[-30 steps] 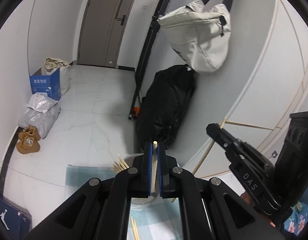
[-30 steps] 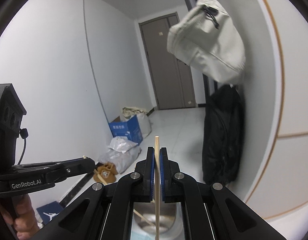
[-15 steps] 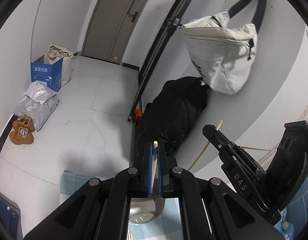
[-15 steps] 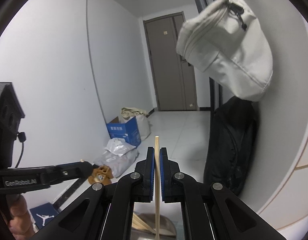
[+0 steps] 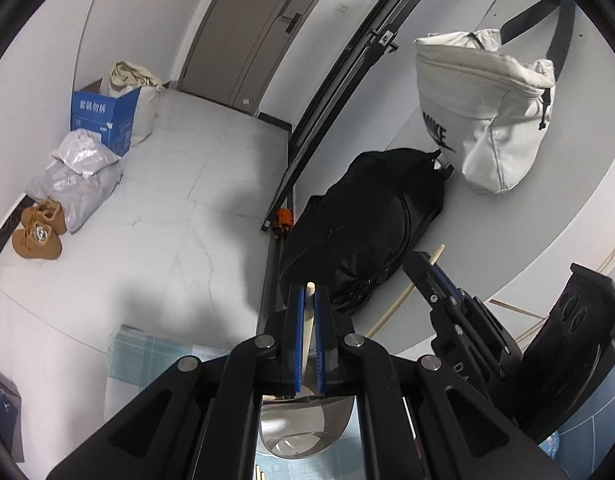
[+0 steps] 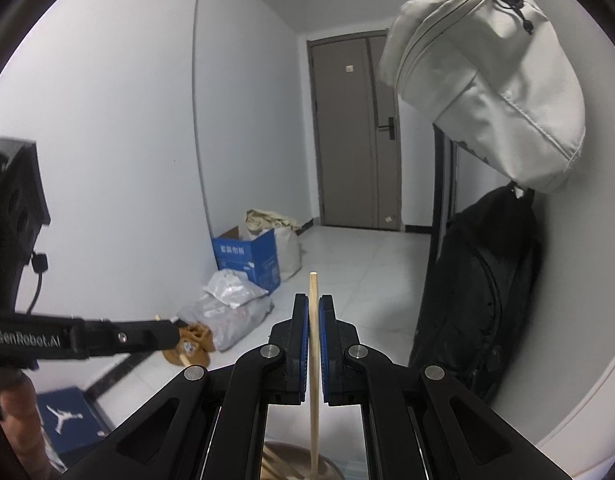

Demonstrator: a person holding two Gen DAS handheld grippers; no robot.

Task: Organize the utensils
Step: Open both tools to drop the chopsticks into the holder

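Observation:
My left gripper (image 5: 306,294) is shut on a pale wooden chopstick (image 5: 307,332) that stands upright between the blue pads, above a shiny metal cup (image 5: 307,432) on a pale blue checked cloth (image 5: 147,356). My right gripper (image 6: 314,304) is shut on a second wooden chopstick (image 6: 314,380) whose lower end reaches down to a round holder (image 6: 283,462) with more chopsticks. The right gripper also shows in the left wrist view (image 5: 421,266), to the right, with its chopstick (image 5: 403,298). The left gripper also shows in the right wrist view (image 6: 163,330), at the left.
A white bag (image 5: 483,112) hangs on the wall above a black backpack (image 5: 367,236). On the floor are a blue box (image 5: 103,116), grey parcels (image 5: 75,180) and brown shoes (image 5: 37,230). A dark door (image 6: 355,136) closes the corridor.
Both grippers have risen and tilted up with their chopsticks still held. The cup and cloth have dropped lower in both views, and more of the corridor and hanging bag shows.

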